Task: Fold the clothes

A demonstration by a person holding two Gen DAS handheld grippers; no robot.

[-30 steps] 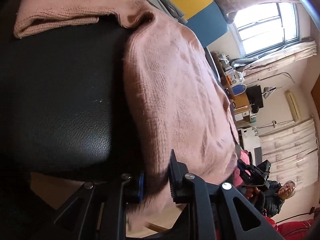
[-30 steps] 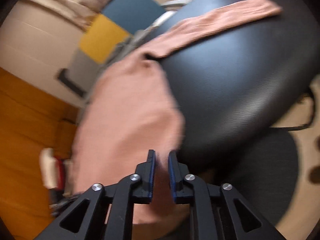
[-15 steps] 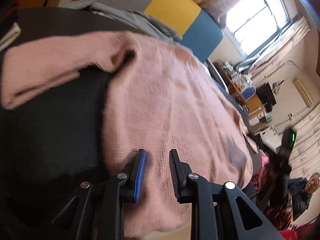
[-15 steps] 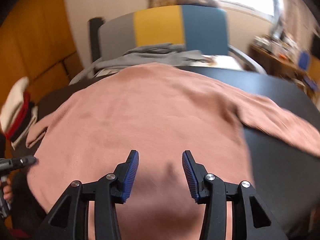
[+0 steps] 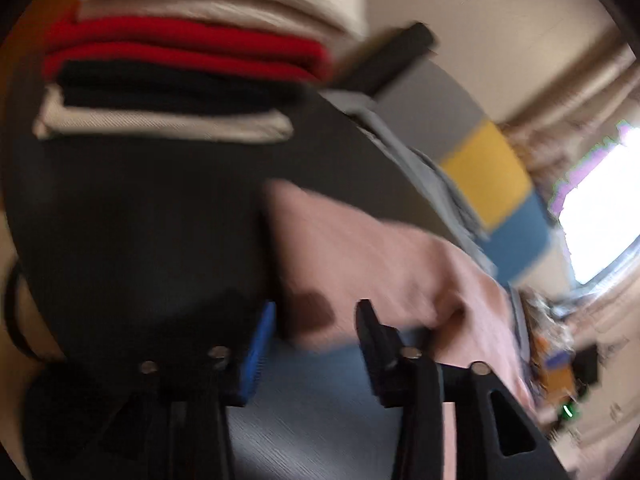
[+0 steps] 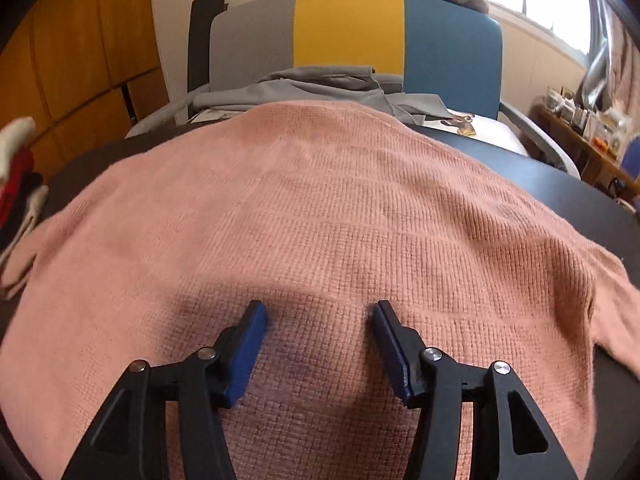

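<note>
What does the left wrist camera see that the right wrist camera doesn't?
Only the left view shows the folded stack up close: cream on top, then red, black and cream layers. Only the right view shows the pink sweater spread nearly whole, with grey clothes behind it. Both show the sweater, the black table, the grey, yellow and blue chair, and opening jaws with nothing gripped: left gripper, right gripper.
</note>
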